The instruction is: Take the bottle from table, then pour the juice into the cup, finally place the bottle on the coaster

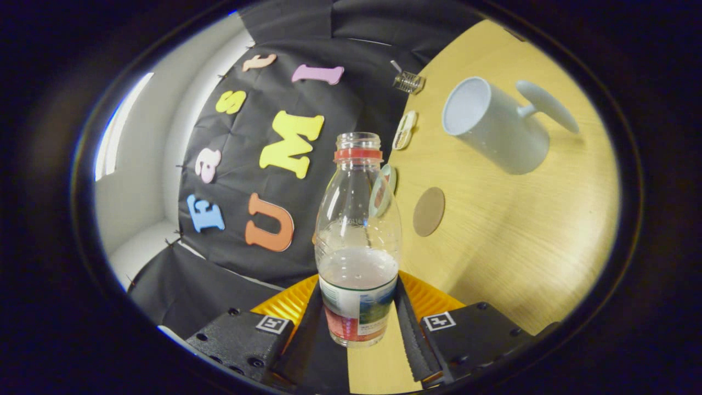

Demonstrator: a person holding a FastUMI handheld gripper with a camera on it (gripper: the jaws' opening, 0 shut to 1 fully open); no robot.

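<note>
One bottle (357, 241), uncapped and part full, clamped between both fingers of the claw (359, 323). One white cup (493, 126) beyond it on the table (521, 230). One round coaster (428, 211) between bottle and cup.

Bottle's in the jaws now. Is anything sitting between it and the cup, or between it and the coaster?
Nothing visible. The gripper is shut on the bottle, cap off, view rolled. Bare table lies between the bottle and the white cup, and likewise toward the round coaster. The small glass jar sits beyond the cup, off both paths.
</note>
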